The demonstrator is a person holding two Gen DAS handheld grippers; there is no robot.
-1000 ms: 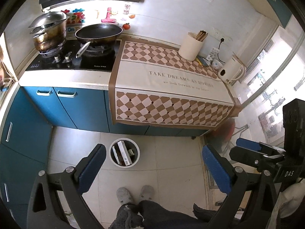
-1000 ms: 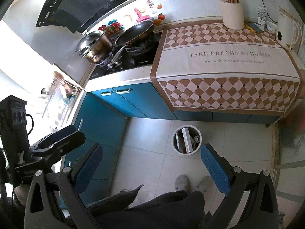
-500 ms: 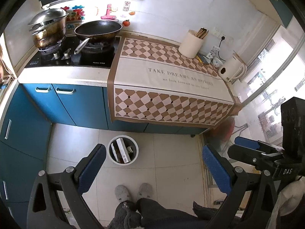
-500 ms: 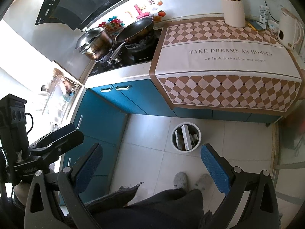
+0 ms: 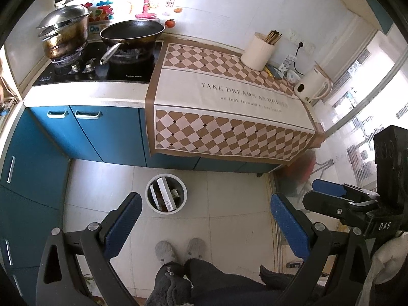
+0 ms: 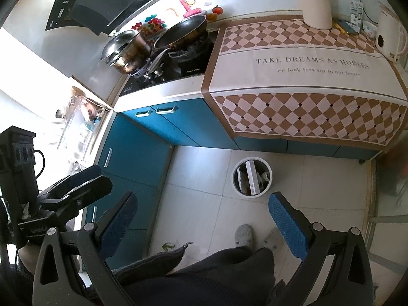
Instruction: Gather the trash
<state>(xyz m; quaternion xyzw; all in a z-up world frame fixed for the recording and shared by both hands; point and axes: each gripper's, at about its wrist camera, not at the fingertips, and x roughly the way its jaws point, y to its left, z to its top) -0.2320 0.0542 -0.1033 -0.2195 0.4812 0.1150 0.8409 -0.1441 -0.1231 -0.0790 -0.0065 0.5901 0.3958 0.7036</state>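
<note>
Trash bin (image 5: 166, 193): white, round, open-topped, standing on the pale floor tiles just in front of the blue base cabinets (image 5: 84, 132), the landmark for every entry here. It holds flat white cartons set on edge and a few smaller scraps, so by my reading what was loose has been gathered into it; its spot at the foot of the cabinets keeps it within your drop reach from the counter above. Left gripper (image 5: 204, 219): held high over the floor on your side of the bin, its blue pads spread wide with nothing between them, the bin showing in the gap just beyond the left-hand pad. Right gripper (image 6: 201, 216): likewise released and empty, held beside the left one, the bin (image 6: 252, 177) lying beyond it toward the right-hand pad. Both are carried clear of the counter, which suits a survey of the room for anything left. Your grey slippers (image 5: 179, 250): on the tiles directly on the near side of the bin. Checked cloth (image 5: 224, 97): draped over the counter above and beyond the bin, its top bare of loose trash as far as I can judge. Chopstick holder (image 5: 258, 51) and white kettle (image 5: 312, 86): at the cloth's far right, kept against the wall. Wok (image 5: 131, 32) and lidded pot (image 5: 65, 34): on the hob, beyond the bin to the left.
</note>
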